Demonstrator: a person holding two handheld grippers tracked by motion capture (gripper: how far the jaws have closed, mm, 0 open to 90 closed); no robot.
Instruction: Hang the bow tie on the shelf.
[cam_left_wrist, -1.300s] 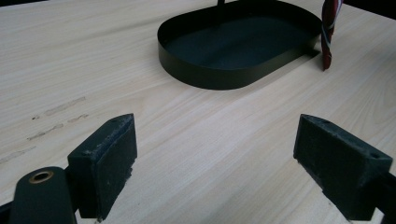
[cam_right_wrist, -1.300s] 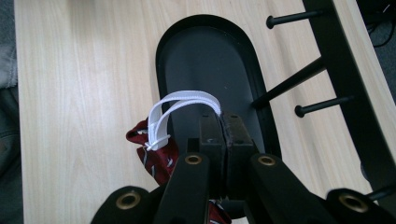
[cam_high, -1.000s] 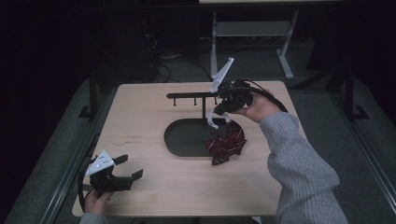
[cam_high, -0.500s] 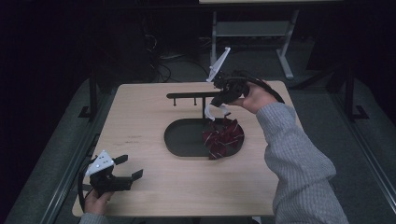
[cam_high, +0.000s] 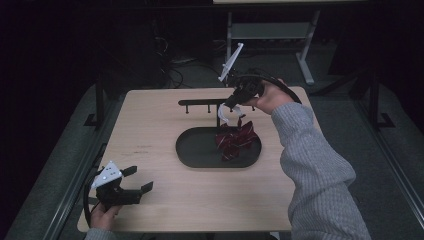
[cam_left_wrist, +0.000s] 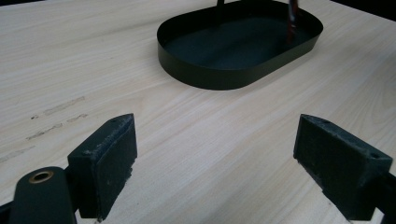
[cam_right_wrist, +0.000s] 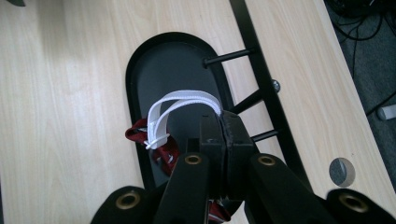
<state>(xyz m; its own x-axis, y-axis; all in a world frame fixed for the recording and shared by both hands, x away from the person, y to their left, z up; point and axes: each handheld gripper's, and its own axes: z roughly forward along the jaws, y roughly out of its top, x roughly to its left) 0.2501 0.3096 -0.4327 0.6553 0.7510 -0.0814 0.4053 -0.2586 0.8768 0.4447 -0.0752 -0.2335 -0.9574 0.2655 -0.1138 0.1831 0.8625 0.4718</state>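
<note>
White strap loop (cam_right_wrist: 184, 100) sits pinched in your right gripper (cam_high: 235, 102), right of the middle in the high view, with the red cloth (cam_high: 235, 140) hanging into the black oval tray (cam_high: 192, 150). Your left gripper (cam_high: 131, 187) waits wide open, lower left, holding nothing. The wooden table (cam_high: 150, 130) is pale, with a dark room around it.

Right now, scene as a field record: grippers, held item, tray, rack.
right gripper: shut on the white loop of the dark red cloth item, above the tray
cloth item: hangs by its loop, lower part in the tray's right end
tray: black oval, mid-table
rack: black bar with pegs, behind the tray
left gripper: open, over bare table at the near left
</note>
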